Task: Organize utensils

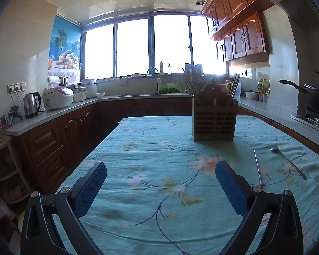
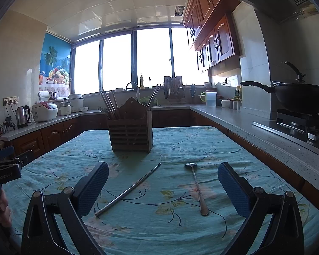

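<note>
Grippers left (image 1: 160, 182) and right (image 2: 162, 183) gape empty; holder (image 2: 130, 130) contents look like chopsticks.

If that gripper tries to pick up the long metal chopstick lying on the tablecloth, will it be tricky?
Probably a little. The chopstick looks like thin, smooth metal, so it may slip between the pads or roll aside when nudged. It lies flat on the soft tablecloth, leaving little to get under. It should stay stiff and feel light.

Surface (image 2: 202, 140) cloth: teal with pale pink-and-cream flowers and dark vine lines; holder (image 2: 130, 133) brown slatted wood; chopstick (image 2: 128, 191) and spoon (image 2: 196, 188) silver metal; right claw (image 2: 162, 182) pads (image 2: 93, 189) blue, dotted texture, on black arms.
</note>
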